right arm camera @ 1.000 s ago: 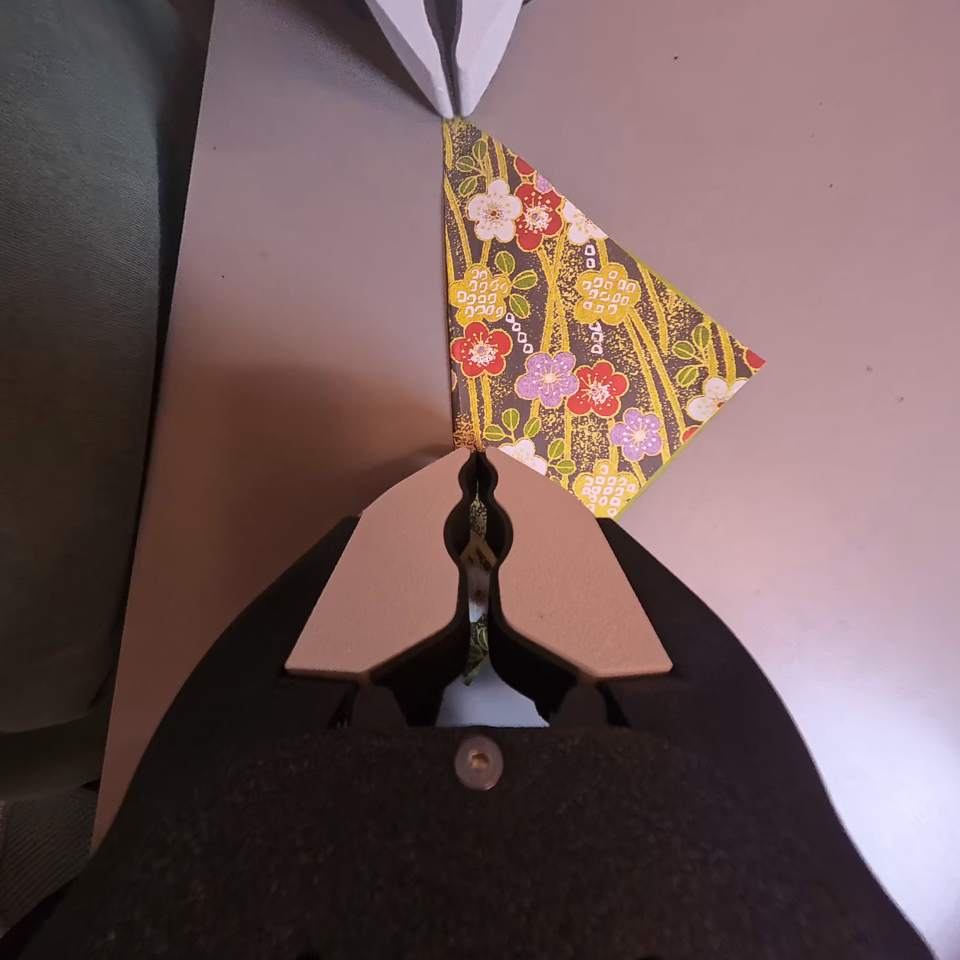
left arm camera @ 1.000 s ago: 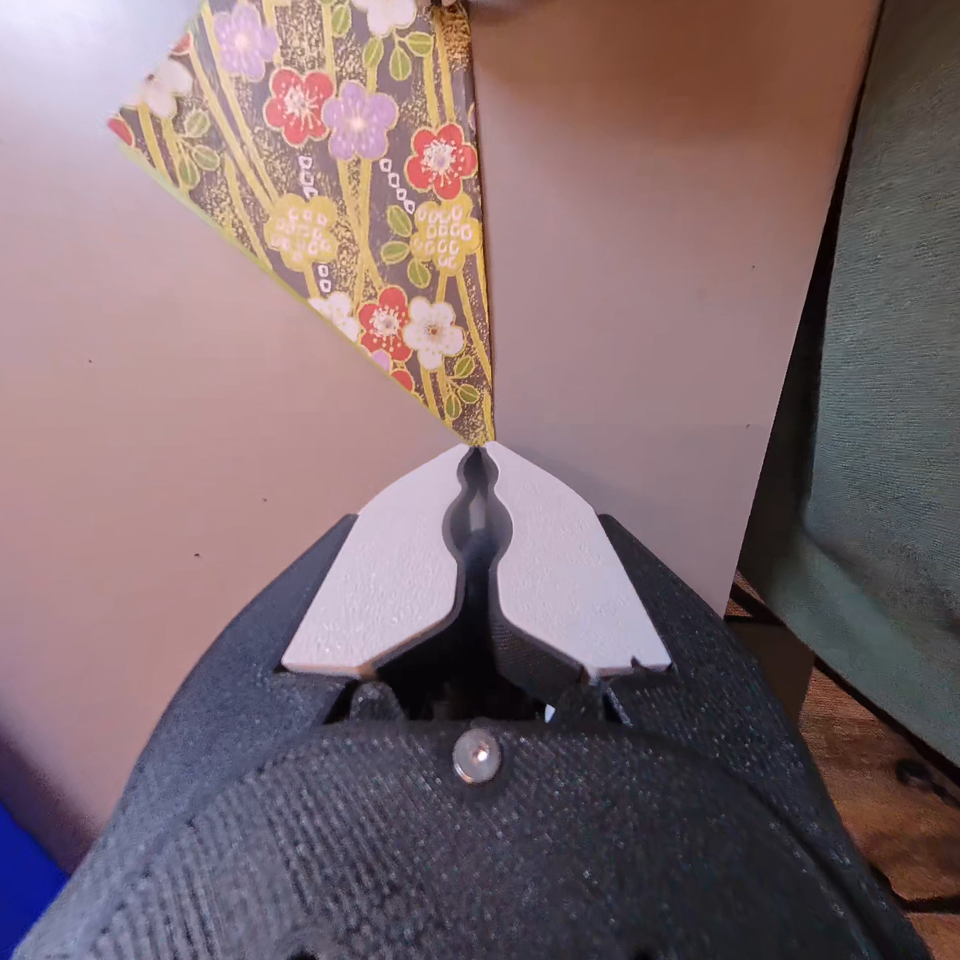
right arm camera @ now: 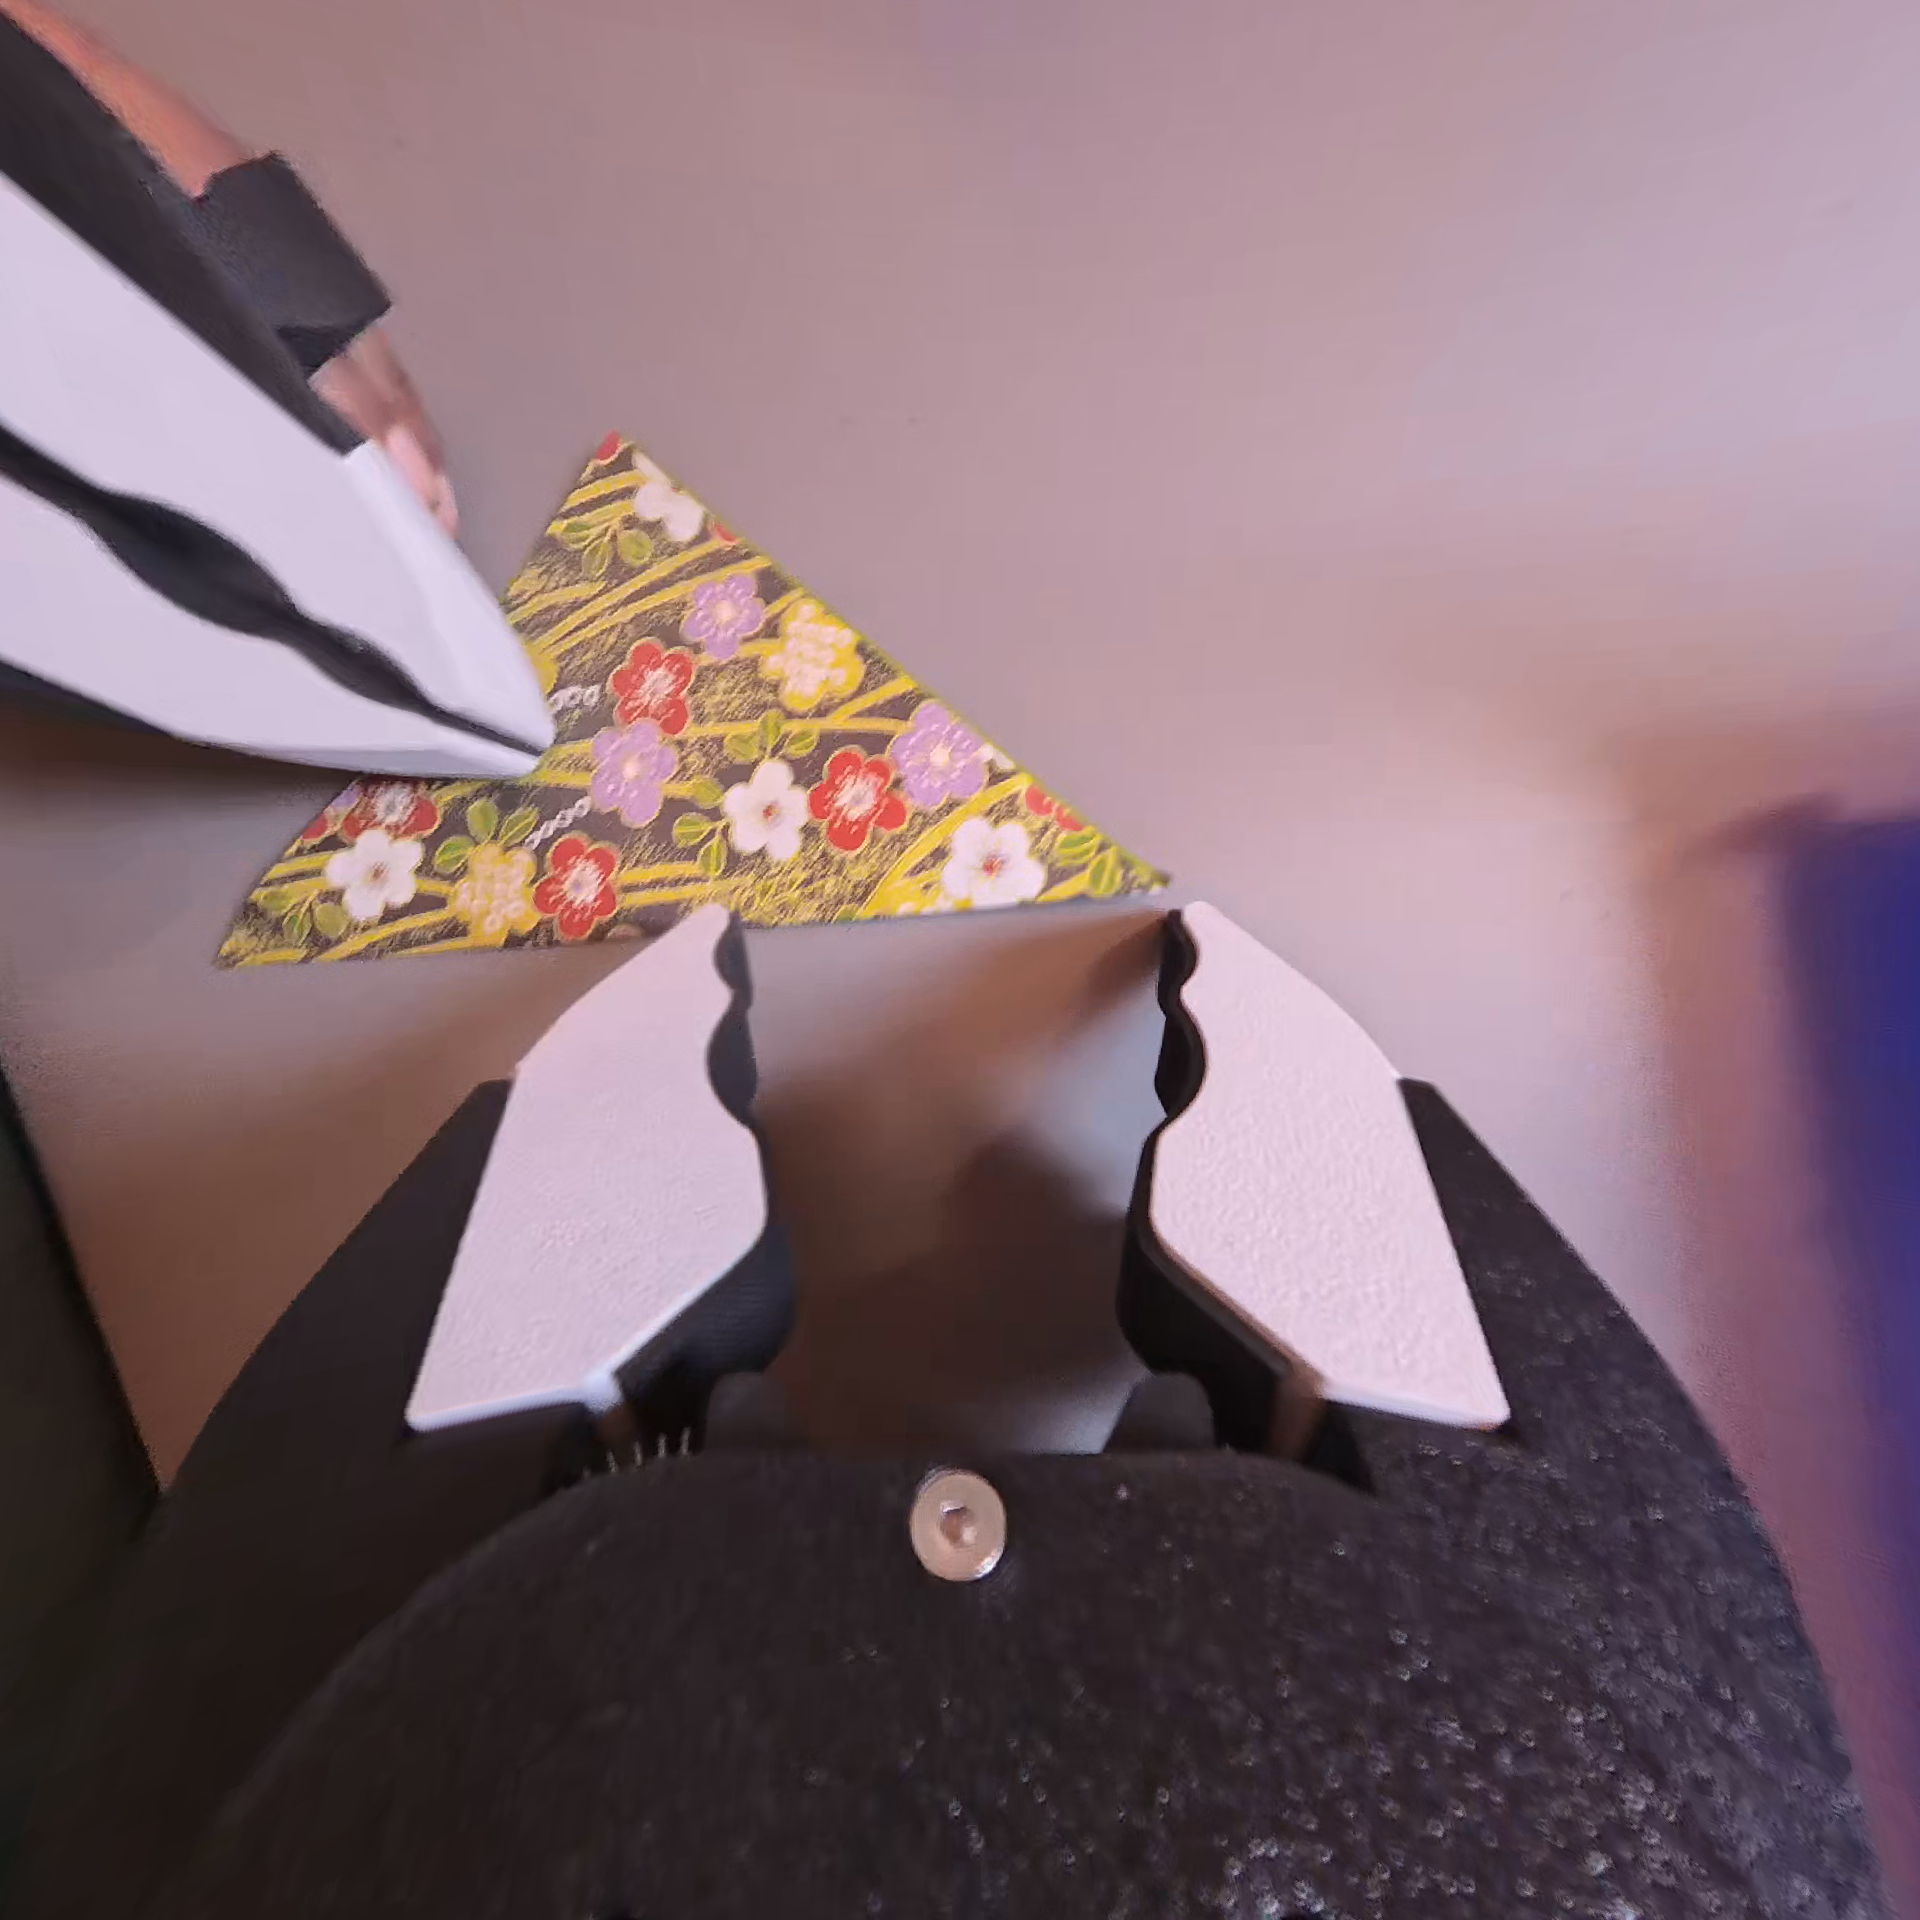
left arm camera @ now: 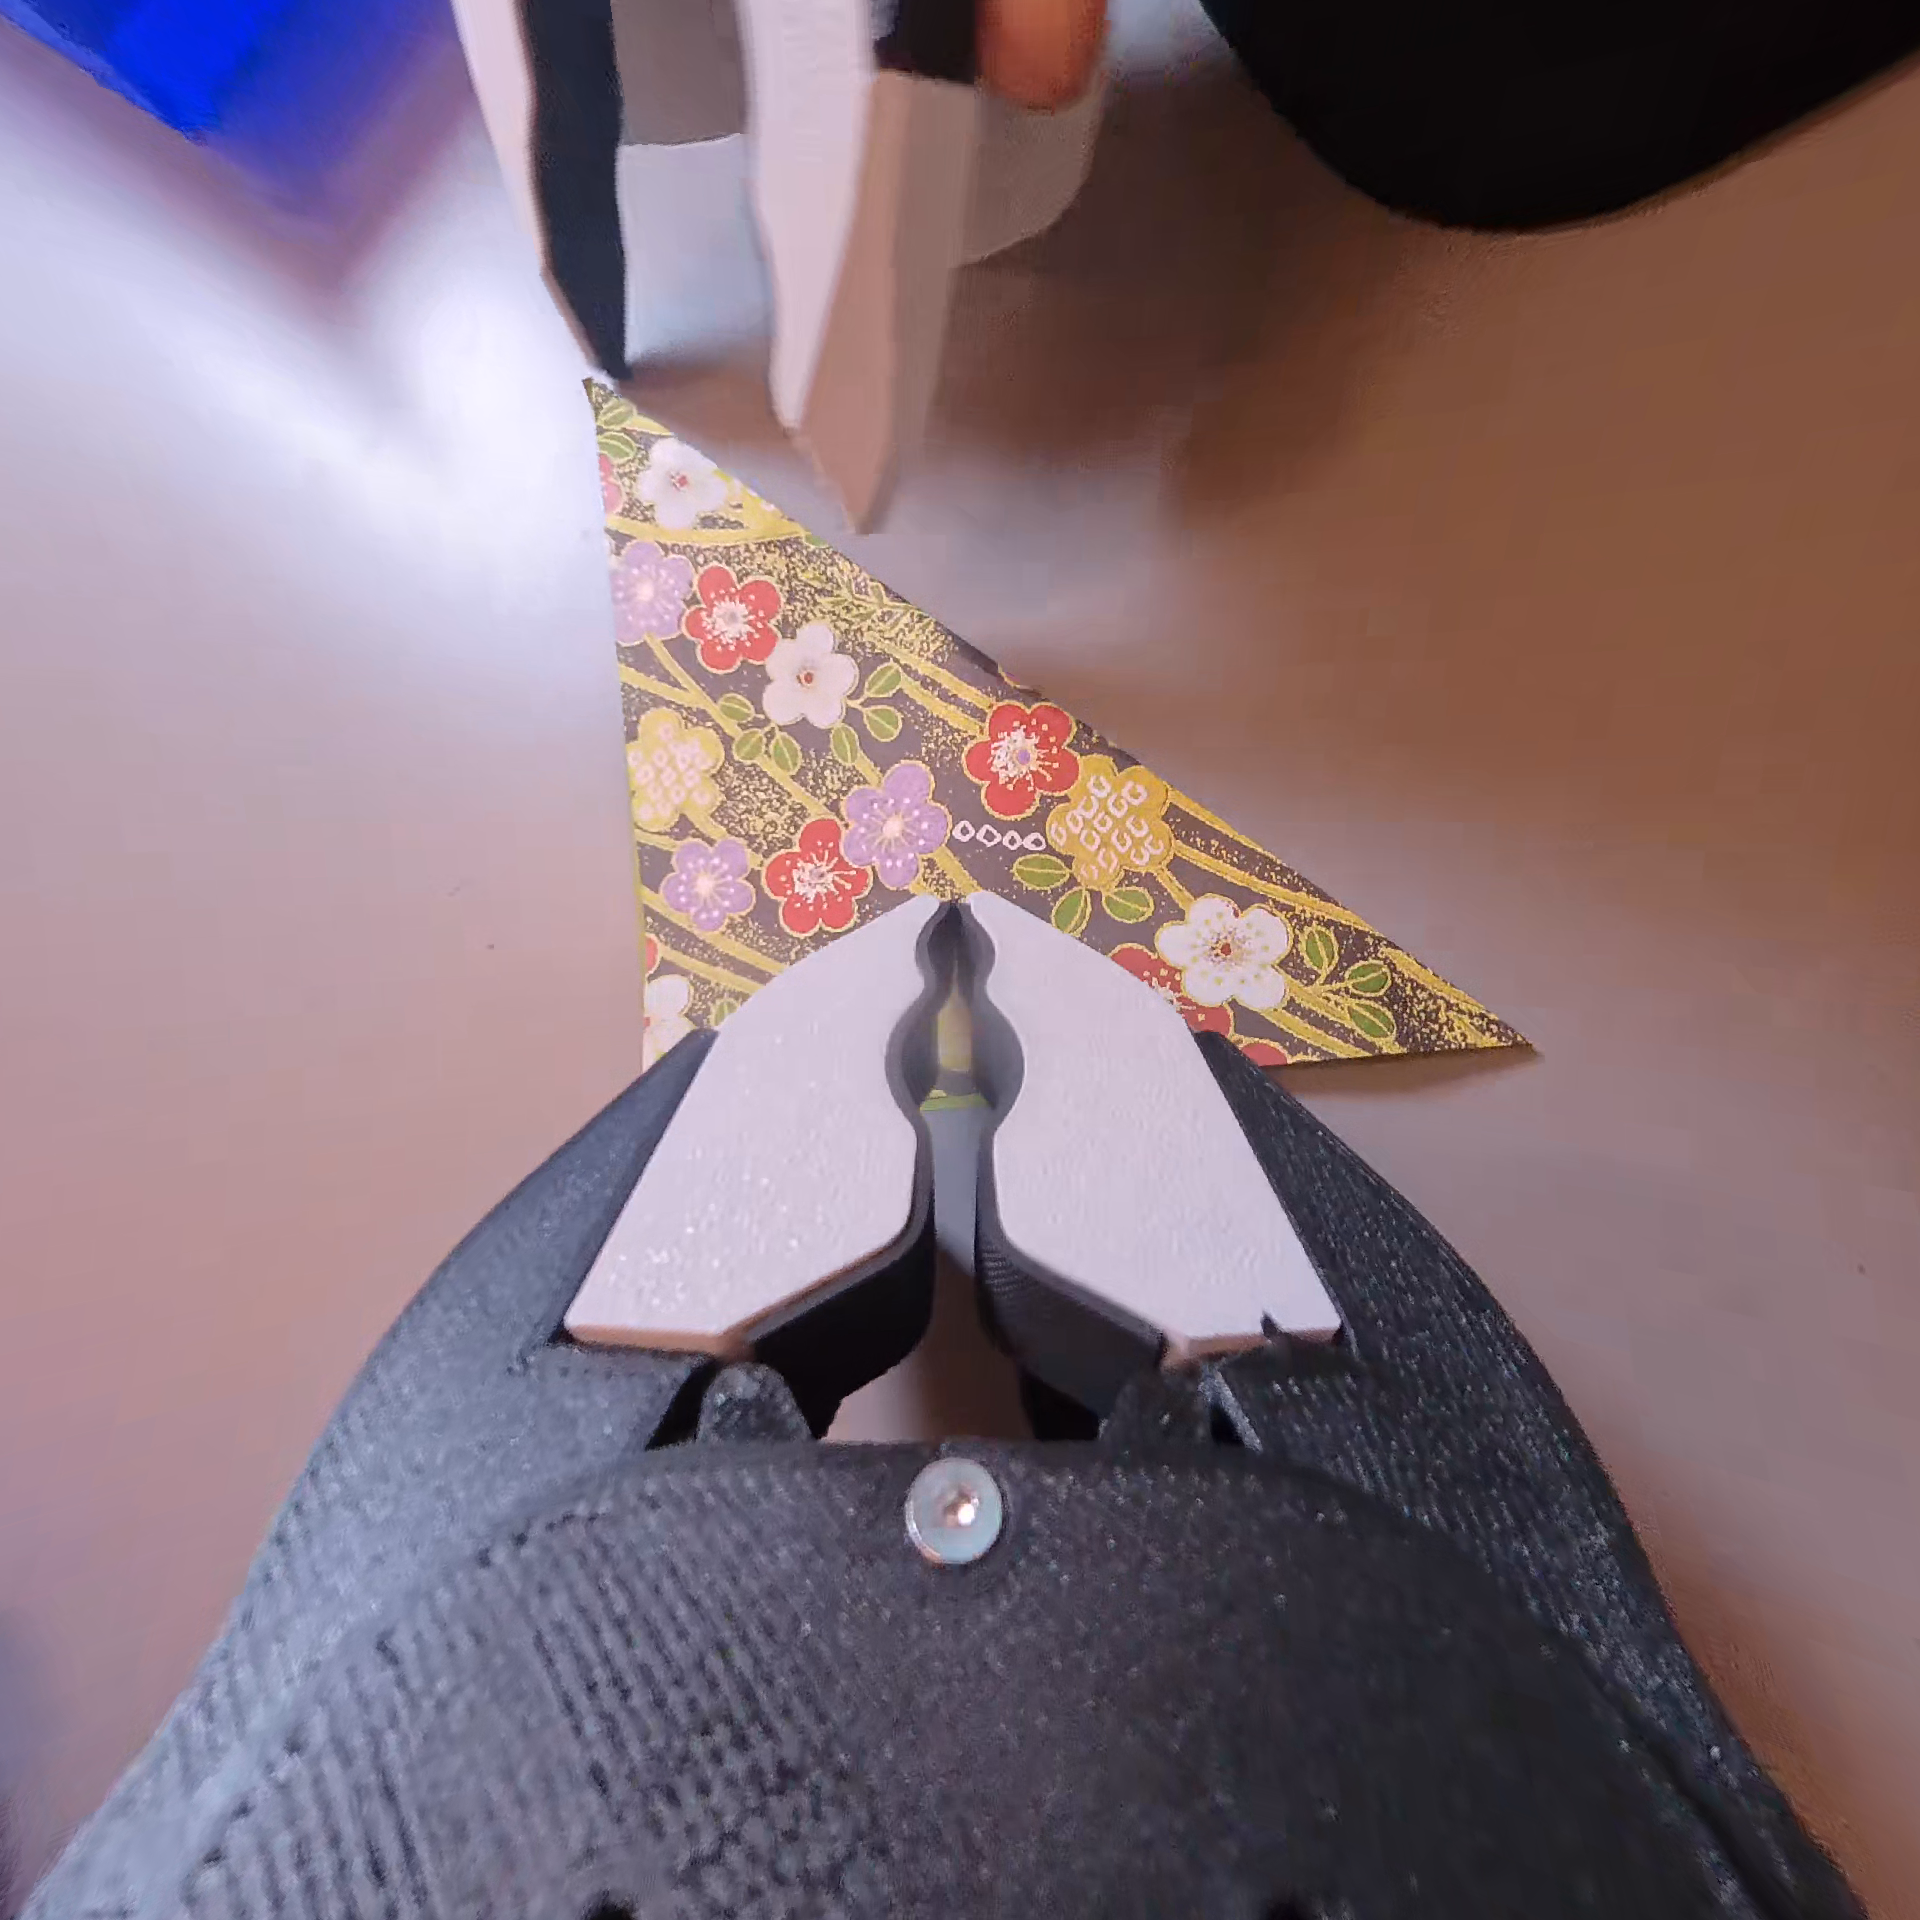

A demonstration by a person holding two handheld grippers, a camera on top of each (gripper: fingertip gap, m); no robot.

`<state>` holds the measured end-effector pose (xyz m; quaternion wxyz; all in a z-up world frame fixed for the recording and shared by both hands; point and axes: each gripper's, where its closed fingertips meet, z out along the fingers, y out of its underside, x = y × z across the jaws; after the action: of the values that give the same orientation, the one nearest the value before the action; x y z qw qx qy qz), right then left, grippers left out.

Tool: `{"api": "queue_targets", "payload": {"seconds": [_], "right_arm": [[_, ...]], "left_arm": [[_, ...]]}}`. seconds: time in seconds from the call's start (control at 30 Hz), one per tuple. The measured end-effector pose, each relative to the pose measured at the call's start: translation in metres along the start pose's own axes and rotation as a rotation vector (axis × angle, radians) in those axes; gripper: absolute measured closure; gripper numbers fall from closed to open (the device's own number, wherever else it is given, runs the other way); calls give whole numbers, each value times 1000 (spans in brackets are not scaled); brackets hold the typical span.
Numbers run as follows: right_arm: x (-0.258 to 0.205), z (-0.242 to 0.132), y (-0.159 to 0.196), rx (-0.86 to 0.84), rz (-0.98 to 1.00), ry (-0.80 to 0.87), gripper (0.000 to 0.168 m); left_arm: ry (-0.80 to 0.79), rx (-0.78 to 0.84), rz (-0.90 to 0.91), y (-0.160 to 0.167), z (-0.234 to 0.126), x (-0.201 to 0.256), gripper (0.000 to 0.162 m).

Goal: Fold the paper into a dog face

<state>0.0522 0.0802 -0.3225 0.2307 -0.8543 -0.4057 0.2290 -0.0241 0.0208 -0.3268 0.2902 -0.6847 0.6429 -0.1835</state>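
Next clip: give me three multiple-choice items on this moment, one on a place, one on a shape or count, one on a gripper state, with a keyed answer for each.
1. Where does the floral paper lie?
A. flat on the table
B. in the air
C. on the blue thing

2. What shape is the paper?
A. square
B. triangle
C. strip

3. How is the right hand-held gripper?
A. shut on the paper
B. shut, empty
C. open

Answers:
1 A, it lies flat on the bare tabletop.
2 B, three corners show.
3 C, a wide gap between its fingers, while the left hand-held gripper is shut with its tips over the paper.
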Motion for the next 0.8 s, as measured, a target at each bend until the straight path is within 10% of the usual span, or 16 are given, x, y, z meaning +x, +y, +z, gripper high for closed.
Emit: {"api": "queue_targets", "payload": {"seconds": [0.33,0.63,0.8], "right_arm": [[-1,42,-47,-68,-419,-155,168],[-43,36,-117,340,-780,-281,167],[-30,5,-99,263,-495,-208,119]], "left_arm": [[16,159,-9,-29,-15,4,137],[-10,127,-31,1,-31,-51,124],[12,91,-9,9,-23,-48,124]]}}
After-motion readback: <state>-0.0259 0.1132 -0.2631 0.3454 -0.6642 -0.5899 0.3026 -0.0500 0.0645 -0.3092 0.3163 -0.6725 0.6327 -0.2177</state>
